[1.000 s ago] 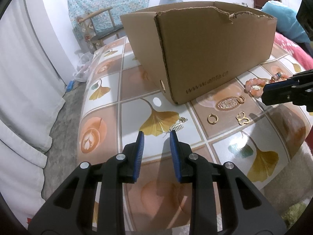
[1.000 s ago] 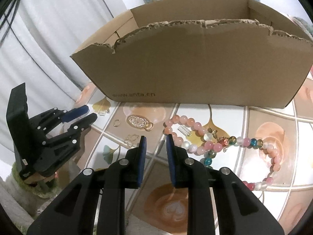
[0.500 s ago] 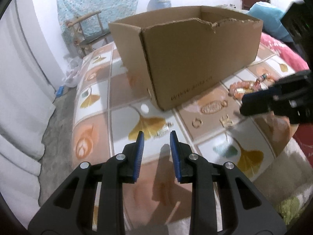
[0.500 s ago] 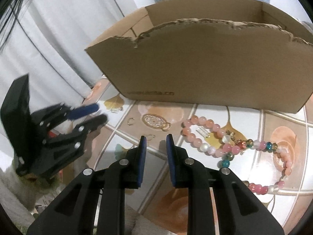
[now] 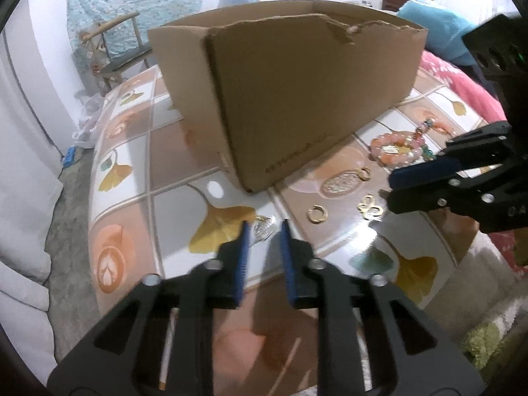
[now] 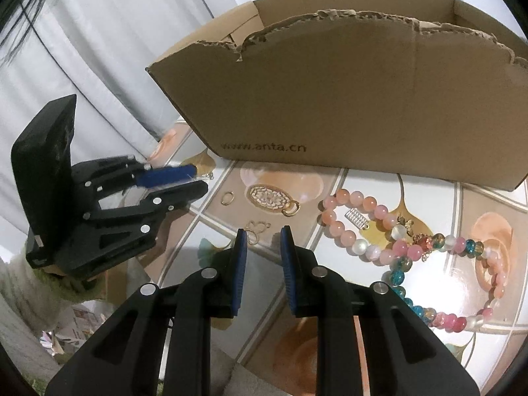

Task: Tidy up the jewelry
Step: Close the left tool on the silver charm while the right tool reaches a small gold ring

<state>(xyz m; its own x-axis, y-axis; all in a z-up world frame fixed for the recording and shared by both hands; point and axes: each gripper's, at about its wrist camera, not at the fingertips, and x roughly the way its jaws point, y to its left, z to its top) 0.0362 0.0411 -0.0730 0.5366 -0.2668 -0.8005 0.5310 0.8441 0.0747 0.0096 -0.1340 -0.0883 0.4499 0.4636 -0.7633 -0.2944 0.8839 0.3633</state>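
A small silver earring point(image 5: 263, 228) lies on the tiled table point(image 5: 132, 165), right between the tips of my left gripper point(image 5: 264, 229). Its jaws are closing and the pads stand a little off the earring. My right gripper point(image 6: 264, 233) is open a narrow gap, with a gold looped charm point(image 6: 258, 228) on the table just at its tips. Nearby lie a gold hoop point(image 6: 227, 198), an oval gold pendant point(image 6: 269, 196), a pink bead bracelet point(image 6: 346, 231) and a multicoloured bead strand point(image 6: 462, 247). Behind them stands the open cardboard box point(image 6: 363, 99).
The box point(image 5: 297, 99) fills the middle of the table. The right gripper point(image 5: 392, 188) reaches in from the right above the gold charm point(image 5: 371, 204). A chair point(image 5: 115, 49) stands behind the table, a pink blanket point(image 5: 462, 79) at the right, white curtains at the left.
The left gripper has tipped toward the silver earring and its jaws have narrowed around it. The right gripper has swung left, from the pink bracelet to the gold charm.
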